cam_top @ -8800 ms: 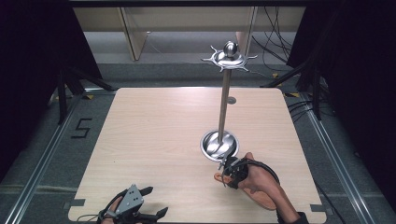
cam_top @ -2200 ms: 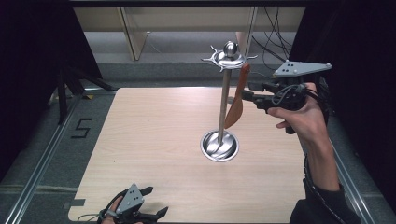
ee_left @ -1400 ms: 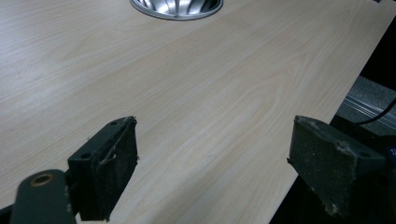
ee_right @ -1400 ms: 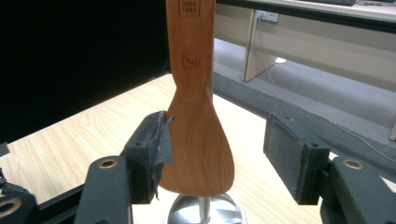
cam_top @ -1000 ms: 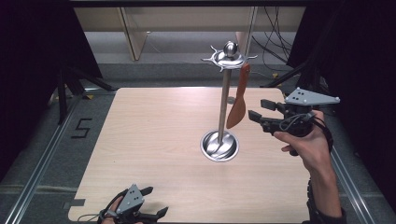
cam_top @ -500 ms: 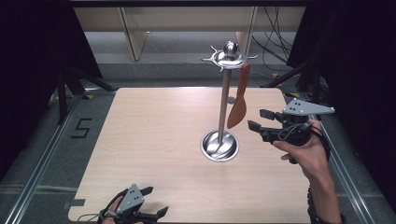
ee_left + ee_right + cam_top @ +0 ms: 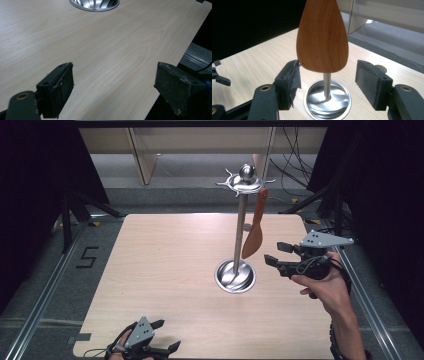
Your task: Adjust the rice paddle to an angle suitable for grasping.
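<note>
A metal stand (image 7: 240, 230) rises from a round dish base (image 7: 235, 276) on the wooden table (image 7: 165, 270). A brown wooden spatula (image 7: 254, 236) hangs blade down from a hook on the stand's crown (image 7: 245, 181). My right gripper (image 7: 274, 254) hovers just right of the blade, open; its jaws have just been opening, and nothing is between them. In the right gripper view the blade (image 7: 322, 37) hangs ahead of the spread pads (image 7: 290, 81), untouched. My left gripper (image 7: 167, 335) rests open at the table's front edge, its pads (image 7: 58, 91) wide apart over bare wood.
The stand's dish (image 7: 94, 3) lies ahead of the left gripper. A dark drop borders the table's right edge (image 7: 320, 285), with a metal rail (image 7: 365, 295) beyond. Shelving (image 7: 145, 155) and cables (image 7: 292, 165) sit behind the table.
The right gripper let go of the spatula, which now hangs on the hook, then sank and drew back from it. The left gripper has stayed put.
</note>
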`<control>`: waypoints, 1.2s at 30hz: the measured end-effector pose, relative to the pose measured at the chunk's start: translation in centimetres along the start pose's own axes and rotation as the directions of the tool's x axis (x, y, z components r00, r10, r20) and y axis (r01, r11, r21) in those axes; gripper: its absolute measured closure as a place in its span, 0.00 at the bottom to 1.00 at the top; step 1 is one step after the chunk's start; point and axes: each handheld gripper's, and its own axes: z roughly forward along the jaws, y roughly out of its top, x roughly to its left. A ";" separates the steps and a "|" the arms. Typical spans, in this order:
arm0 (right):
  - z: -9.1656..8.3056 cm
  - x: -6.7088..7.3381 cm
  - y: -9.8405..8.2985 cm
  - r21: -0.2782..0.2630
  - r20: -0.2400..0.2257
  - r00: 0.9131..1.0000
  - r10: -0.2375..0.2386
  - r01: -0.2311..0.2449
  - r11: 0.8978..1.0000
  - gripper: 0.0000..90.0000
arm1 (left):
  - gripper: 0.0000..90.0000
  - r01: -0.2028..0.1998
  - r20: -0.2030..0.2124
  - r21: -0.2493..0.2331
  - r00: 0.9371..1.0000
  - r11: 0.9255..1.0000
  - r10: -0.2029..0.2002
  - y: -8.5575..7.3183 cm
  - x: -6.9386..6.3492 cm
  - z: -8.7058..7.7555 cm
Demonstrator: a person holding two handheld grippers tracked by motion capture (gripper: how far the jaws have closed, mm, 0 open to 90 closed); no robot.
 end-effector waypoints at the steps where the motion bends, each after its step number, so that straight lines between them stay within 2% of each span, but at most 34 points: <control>1: 0.0 0.0 -0.1 -0.002 0.000 1.000 -0.001 0.001 1.000 0.41 | 0.17 -0.004 -0.003 0.005 1.000 1.000 0.004 0.0 0.0 0.0; 2: 0.0 -0.2 0.0 0.018 -0.014 1.000 -0.008 0.009 1.000 0.41 | 0.17 -0.004 -0.004 0.005 1.000 1.000 0.004 0.0 0.0 -0.1; 3: 0.0 -0.2 -0.1 0.015 -0.023 1.000 -0.005 0.006 1.000 0.41 | 0.16 0.000 -0.002 0.002 1.000 1.000 0.000 0.0 0.0 0.0; 4: -0.1 -0.2 -0.1 0.025 -0.007 1.000 -0.018 0.018 1.000 0.41 | 0.16 -0.001 -0.004 0.002 1.000 1.000 0.001 0.0 0.0 0.0; 5: 0.0 0.0 -0.3 0.020 -0.008 1.000 0.007 -0.007 1.000 0.41 | 0.17 -0.002 -0.004 0.002 1.000 1.000 0.002 0.0 0.0 0.0; 6: 0.1 0.0 -0.4 0.015 -0.004 1.000 0.002 -0.002 1.000 0.41 | 0.17 -0.001 -0.005 0.001 1.000 1.000 0.001 0.0 0.0 -0.1; 7: 0.0 -0.2 -0.4 0.032 -0.009 1.000 -0.018 0.018 0.999 0.41 | 0.17 0.005 -0.004 -0.005 1.000 1.000 -0.005 0.0 0.0 0.0; 8: 0.2 0.0 -0.5 0.025 -0.010 1.000 0.006 -0.005 1.000 0.41 | 0.16 0.001 -0.005 -0.001 1.000 1.000 -0.001 0.0 0.0 -0.1; 10: 0.2 -0.1 -0.6 0.018 -0.009 1.000 -0.007 0.007 1.000 0.41 | 0.16 -0.002 -0.005 0.000 1.000 1.000 0.002 0.0 0.0 -0.1; 11: 0.3 0.2 -0.8 0.002 0.009 1.000 0.014 -0.014 1.000 0.41 | 0.17 -0.001 -0.005 0.001 1.000 1.000 0.001 0.0 0.0 -0.1; 12: 0.2 0.1 -0.8 0.018 -0.006 1.000 0.002 -0.002 1.000 0.41 | 0.17 -0.001 -0.005 0.002 1.000 1.000 0.001 0.0 0.0 0.0; 13: 0.2 0.0 -0.8 0.022 -0.001 1.000 -0.018 0.018 1.000 0.41 | 0.16 -0.001 -0.005 0.000 1.000 1.000 0.001 0.0 0.0 0.0; 14: 0.3 0.3 -1.0 0.017 0.002 1.000 0.008 -0.008 1.000 0.41 | 0.16 0.000 -0.005 0.000 1.000 1.000 0.000 0.0 0.0 0.0; 15: 0.3 0.2 -1.1 0.028 -0.003 1.000 -0.008 0.008 1.000 0.40 | 0.17 -0.001 -0.007 0.006 1.000 1.000 0.001 0.1 0.0 -0.1; 16: 0.3 0.3 -1.3 0.030 -0.006 1.000 0.008 -0.008 1.000 0.40 | 0.17 -0.001 -0.007 0.005 1.000 1.000 0.001 0.1 0.0 -0.1; 17: 0.4 0.2 -1.4 0.023 0.000 1.000 -0.010 0.010 1.000 0.40 | 0.17 -0.002 -0.007 0.005 1.000 1.000 0.002 0.1 0.1 -0.1; 18: 0.4 0.3 -1.5 0.034 -0.009 1.000 0.014 -0.013 0.999 0.40 | 0.16 -0.003 -0.007 0.005 1.000 1.000 0.003 0.1 0.1 -0.1; 19: 0.6 0.3 -1.7 0.020 0.000 1.000 0.003 -0.003 1.000 0.40 | 0.16 -0.004 -0.007 0.005 1.000 1.000 0.004 0.1 0.1 -0.1; 22: 0.8 0.5 -2.4 0.035 -0.002 1.000 0.009 -0.009 0.999 0.40 | 0.17 -0.008 -0.003 0.007 1.000 1.000 0.008 0.1 0.1 -0.1; 23: 1.0 0.6 -2.6 0.040 -0.006 1.000 0.011 -0.011 0.999 0.40 | 0.16 -0.004 -0.004 0.006 1.000 1.000 0.004 0.1 0.1 0.0; 24: 1.0 0.7 -2.9 0.064 -0.016 1.000 0.012 -0.011 0.998 0.40 | 0.17 0.021 -0.005 0.004 1.000 1.000 -0.021 0.1 0.0 0.0; 26: 1.3 0.7 -3.4 0.067 -0.022 1.000 -0.006 0.008 0.998 0.39 | 0.17 -0.007 -0.004 0.006 1.000 1.000 0.007 0.1 0.1 0.0; 27: 1.3 0.9 -3.5 0.074 -0.023 1.000 0.013 -0.012 0.997 0.39 | 0.17 0.038 -0.001 0.000 0.999 0.999 -0.038 0.0 -0.1 0.1; 28: 1.3 0.9 -3.7 0.085 -0.028 1.000 0.010 -0.008 0.996 0.39 | 0.17 0.034 0.003 0.004 0.999 0.999 -0.034 0.1 0.0 0.0; 29: 1.4 0.9 -3.9 0.071 -0.025 1.000 0.010 -0.008 0.997 0.39 | 0.16 -0.006 -0.012 0.012 1.000 1.000 0.006 0.1 0.3 -0.1; 30: 1.3 1.0 -3.9 0.096 -0.034 0.999 0.031 -0.027 0.995 0.39 | 0.17 0.004 -0.008 0.006 1.000 1.000 -0.004 0.1 0.2 -0.1; 31: 1.5 0.9 -4.1 0.070 -0.029 1.000 0.002 0.000 0.998 0.39 | 0.16 0.002 -0.006 0.008 1.000 1.000 -0.002 0.1 0.3 -0.1; 32: 1.3 1.1 -4.2 0.098 -0.038 0.999 0.029 -0.026 0.995 0.39 | 0.16 0.009 -0.007 0.000 1.000 1.000 -0.009 0.1 0.2 0.0; 33: 1.5 0.9 -4.4 0.082 -0.042 0.999 0.004 -0.001 0.997 0.38 | 0.16 0.004 -0.010 0.001 1.000 1.000 -0.004 0.1 0.2 -0.1; 34: 1.4 1.1 -4.4 0.103 -0.046 0.998 0.030 -0.025 0.994 0.38 | 0.17 -0.004 -0.007 0.007 1.000 1.000 0.004 0.2 0.2 -0.1; 35: 1.5 1.2 -4.6 0.095 -0.037 0.999 0.035 -0.031 0.995 0.38 | 0.17 -0.004 -0.008 0.006 1.000 1.000 0.004 0.2 0.2 -0.1; 36: 1.5 1.1 -4.6 0.106 -0.043 0.999 0.010 -0.006 0.994 0.38 | 0.17 -0.002 -0.008 0.004 1.000 1.000 0.002 0.2 0.2 -0.1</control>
